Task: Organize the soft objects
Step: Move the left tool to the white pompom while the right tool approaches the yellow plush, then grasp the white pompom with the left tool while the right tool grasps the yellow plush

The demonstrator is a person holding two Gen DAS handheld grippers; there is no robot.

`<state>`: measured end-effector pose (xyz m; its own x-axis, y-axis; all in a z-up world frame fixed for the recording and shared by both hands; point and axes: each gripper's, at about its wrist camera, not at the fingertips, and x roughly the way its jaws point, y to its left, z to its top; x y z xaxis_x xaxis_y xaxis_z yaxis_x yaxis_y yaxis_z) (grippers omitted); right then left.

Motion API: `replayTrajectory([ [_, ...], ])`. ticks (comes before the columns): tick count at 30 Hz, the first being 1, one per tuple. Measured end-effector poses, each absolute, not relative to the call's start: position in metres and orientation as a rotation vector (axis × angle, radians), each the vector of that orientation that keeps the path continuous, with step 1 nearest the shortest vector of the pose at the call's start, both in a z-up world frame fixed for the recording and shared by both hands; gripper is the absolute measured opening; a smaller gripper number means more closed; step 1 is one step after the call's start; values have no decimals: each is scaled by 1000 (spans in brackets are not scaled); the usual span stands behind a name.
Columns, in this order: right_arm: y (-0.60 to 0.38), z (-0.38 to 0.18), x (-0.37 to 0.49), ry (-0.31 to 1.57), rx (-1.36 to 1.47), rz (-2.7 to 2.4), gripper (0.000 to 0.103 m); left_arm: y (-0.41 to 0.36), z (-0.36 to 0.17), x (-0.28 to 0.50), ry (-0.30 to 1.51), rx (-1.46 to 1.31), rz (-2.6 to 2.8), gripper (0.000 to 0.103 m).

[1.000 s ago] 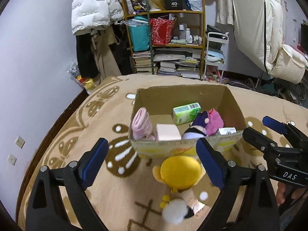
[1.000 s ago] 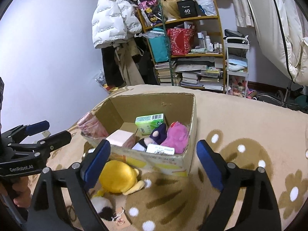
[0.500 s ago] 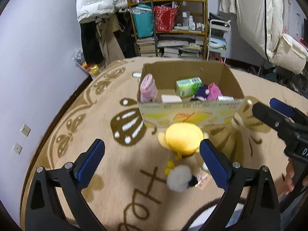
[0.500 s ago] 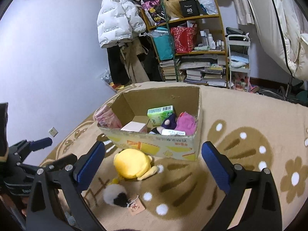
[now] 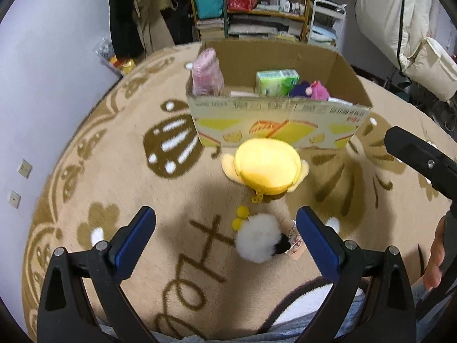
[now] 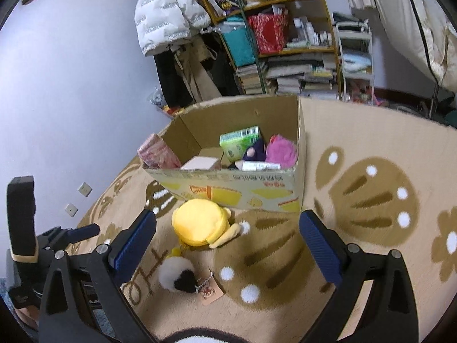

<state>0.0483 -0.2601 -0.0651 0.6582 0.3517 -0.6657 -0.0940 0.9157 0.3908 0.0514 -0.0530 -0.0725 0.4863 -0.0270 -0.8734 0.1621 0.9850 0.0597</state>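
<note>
Both my grippers are wide apart, nothing between the blue pads: left gripper [image 5: 225, 235], right gripper [image 6: 227, 241]; the right's jaws have just been opening. Yellow plush [image 5: 267, 170]: round, smooth-domed, short floppy flaps, centre frame, just below the cardboard box [image 5: 274, 131]. White fluffy pompom toy [image 5: 257, 241] with a black patch and a paper tag lies lower centre, near my left gripper's right pad. Box is corrugated, yellow print on the front wall. Fuzzy tan rug [image 5: 114, 188], brown pattern.
</note>
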Motion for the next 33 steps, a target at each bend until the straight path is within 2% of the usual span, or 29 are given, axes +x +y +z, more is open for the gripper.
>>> replayTrajectory([
  [20, -239, -118, 86, 988, 369, 302, 103, -60, -148, 76, 1339, 75, -150, 98],
  [31, -234, -136, 100, 1029, 387, 309, 103, -65, -169, 82, 1391, 97, -130, 96],
  [33, -234, -137, 101, 1032, 390, 308, 103, -68, -174, 83, 1399, 112, -114, 93],
])
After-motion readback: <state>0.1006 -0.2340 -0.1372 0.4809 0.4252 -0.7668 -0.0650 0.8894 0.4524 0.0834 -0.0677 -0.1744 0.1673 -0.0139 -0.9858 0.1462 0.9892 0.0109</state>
